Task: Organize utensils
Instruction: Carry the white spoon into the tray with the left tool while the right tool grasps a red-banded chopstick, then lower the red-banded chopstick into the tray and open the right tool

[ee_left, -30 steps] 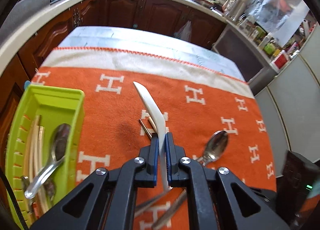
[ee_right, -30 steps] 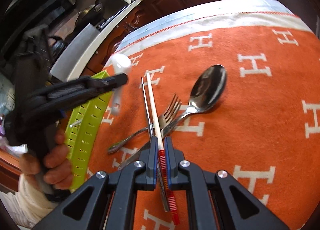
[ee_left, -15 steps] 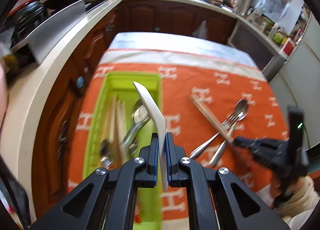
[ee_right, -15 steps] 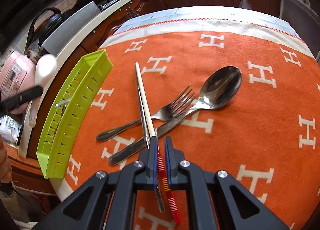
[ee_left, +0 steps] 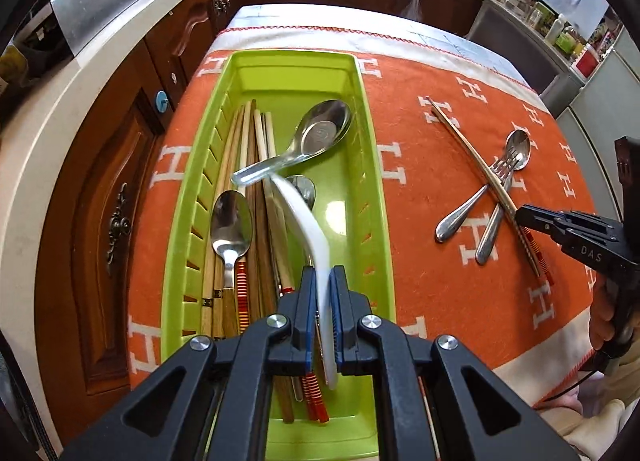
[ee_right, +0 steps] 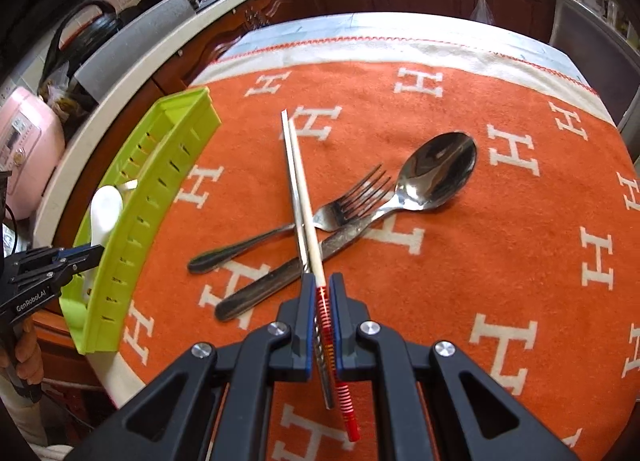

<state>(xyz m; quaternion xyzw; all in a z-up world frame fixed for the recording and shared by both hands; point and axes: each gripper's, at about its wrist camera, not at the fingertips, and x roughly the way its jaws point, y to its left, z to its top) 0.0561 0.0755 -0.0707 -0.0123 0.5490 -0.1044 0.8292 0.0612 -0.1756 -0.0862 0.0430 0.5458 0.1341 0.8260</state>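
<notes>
**Q:** What is happening at the left of the frame?

**A:** In the left wrist view, the left gripper (ee_left: 323, 289) is clamped on a white ceramic spoon (ee_left: 304, 229), its bowl end reaching over the green tray (ee_left: 372, 165) at centre frame. The hold looks chosen so the spoon can be lowered lengthwise among what already lies inside: wooden chopsticks (ee_left: 244, 189), a steel soup spoon (ee_left: 316, 137) and a smaller spoon (ee_left: 231, 225).

**Q:** And to the right?

**A:** On the orange cloth (ee_right: 500, 261), a fork (ee_right: 320, 217) and a large spoon (ee_right: 432, 181) lie crossed at centre frame in the right wrist view. A chopstick pair (ee_right: 300, 197) rests across their handles. The right gripper (ee_right: 320, 301) has its fingers closed on the pair's red-banded end, low in the frame, probably because that end sits clear of the pile.

**Q:** Why the two-handed arrangement?

**A:** Seemingly to keep one utensil going into the tray while the next is already secured. The fork and large spoon remain unsorted.
</notes>
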